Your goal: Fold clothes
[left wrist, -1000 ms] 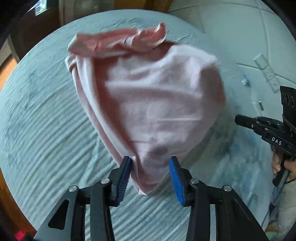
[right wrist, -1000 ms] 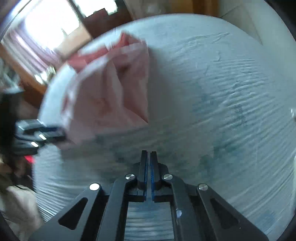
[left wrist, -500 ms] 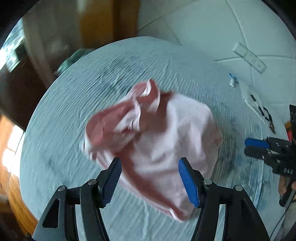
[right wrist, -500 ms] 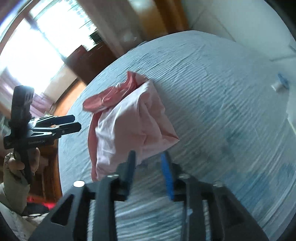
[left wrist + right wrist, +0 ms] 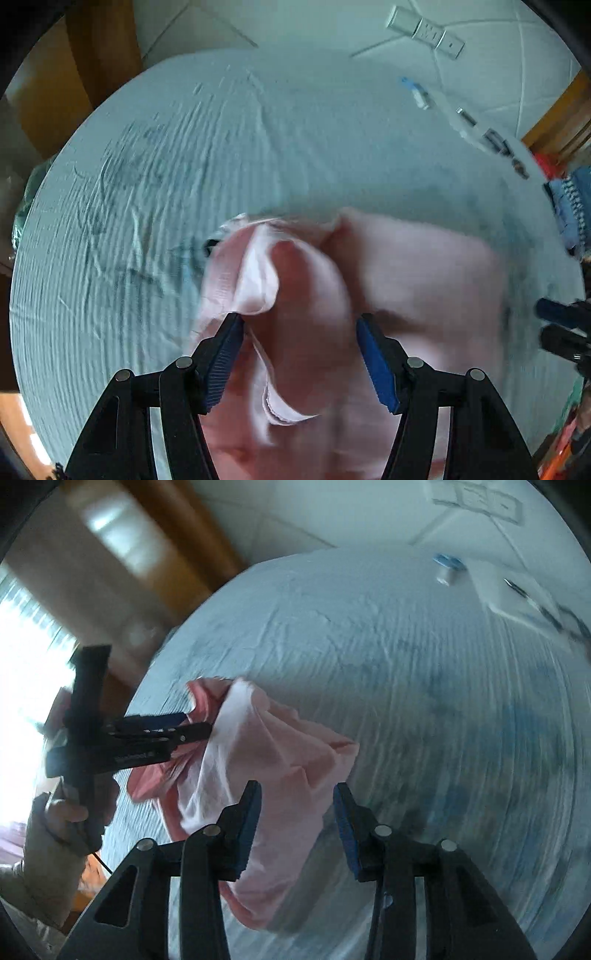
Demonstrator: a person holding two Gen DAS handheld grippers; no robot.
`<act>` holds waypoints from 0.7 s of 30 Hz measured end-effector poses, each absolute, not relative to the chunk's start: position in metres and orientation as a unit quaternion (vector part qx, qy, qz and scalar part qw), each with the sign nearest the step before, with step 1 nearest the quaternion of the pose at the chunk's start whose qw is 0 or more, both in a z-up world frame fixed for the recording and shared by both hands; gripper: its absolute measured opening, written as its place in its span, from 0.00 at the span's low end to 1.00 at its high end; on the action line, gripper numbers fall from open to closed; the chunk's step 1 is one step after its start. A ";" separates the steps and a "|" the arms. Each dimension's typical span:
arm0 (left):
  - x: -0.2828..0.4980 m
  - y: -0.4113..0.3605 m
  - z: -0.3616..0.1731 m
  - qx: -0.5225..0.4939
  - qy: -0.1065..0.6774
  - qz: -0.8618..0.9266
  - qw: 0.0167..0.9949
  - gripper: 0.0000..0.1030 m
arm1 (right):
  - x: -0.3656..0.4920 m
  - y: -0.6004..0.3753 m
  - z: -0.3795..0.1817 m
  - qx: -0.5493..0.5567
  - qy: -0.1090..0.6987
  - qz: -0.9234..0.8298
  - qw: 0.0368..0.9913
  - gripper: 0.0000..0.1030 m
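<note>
Garment: crumpled pink cloth garment (image 5: 413, 280) on pale blue wrinkled tablecloth (image 5: 155, 206), near side.
Left gripper (image 5: 299, 354): released, jaws apart over the cloth.
Right gripper (image 5: 297, 827): jaws opening, garment's near-right edge below, ungrasped.

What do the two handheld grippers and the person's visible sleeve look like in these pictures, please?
Both the left gripper and the right gripper are black, angular two-finger frames with silver rivets at the pivots and ribbed blue pads inside the fingers. Seen from the right wrist, the left gripper has small white lettering, unreadable, and a thin black cable below its handle. The sleeve is pale beige.
</note>
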State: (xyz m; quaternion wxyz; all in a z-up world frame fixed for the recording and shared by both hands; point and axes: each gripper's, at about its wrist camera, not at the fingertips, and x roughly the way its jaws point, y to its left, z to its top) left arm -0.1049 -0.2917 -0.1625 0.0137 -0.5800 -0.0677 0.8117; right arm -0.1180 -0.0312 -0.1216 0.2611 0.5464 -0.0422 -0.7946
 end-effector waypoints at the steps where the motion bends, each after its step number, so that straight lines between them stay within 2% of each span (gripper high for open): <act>1: -0.107 -0.301 -0.166 -0.581 -0.063 0.811 0.004 0.62 | -0.118 -0.035 -0.123 0.547 -0.042 -0.798 0.249 0.52; 3: -0.107 -0.318 -0.172 -0.583 -0.049 0.811 -0.021 0.62 | -0.124 -0.042 -0.126 0.549 -0.043 -0.803 0.227 0.57; 7: -0.104 -0.350 -0.175 -0.587 -0.045 0.807 -0.044 0.62 | -0.134 -0.043 -0.133 0.550 -0.057 -0.813 0.183 0.58; 13: -0.093 -0.346 -0.123 -0.534 -0.096 0.839 0.046 0.63 | -0.139 -0.033 -0.133 0.547 -0.111 -0.813 0.164 0.58; 16: -0.097 -0.320 -0.112 -0.525 -0.107 0.837 0.109 0.67 | -0.141 -0.036 -0.132 0.548 -0.121 -0.812 0.163 0.58; 18: -0.105 -0.301 -0.120 -0.535 -0.082 0.832 0.125 0.67 | -0.143 -0.041 -0.134 0.548 -0.114 -0.814 0.157 0.63; 20: -0.117 -0.292 -0.141 -0.553 -0.059 0.822 0.122 0.67 | -0.147 -0.044 -0.142 0.559 -0.120 -0.805 0.158 0.74; 21: -0.123 -0.289 -0.152 -0.564 -0.052 0.816 0.118 0.67 | -0.150 -0.047 -0.149 0.567 -0.124 -0.799 0.160 0.74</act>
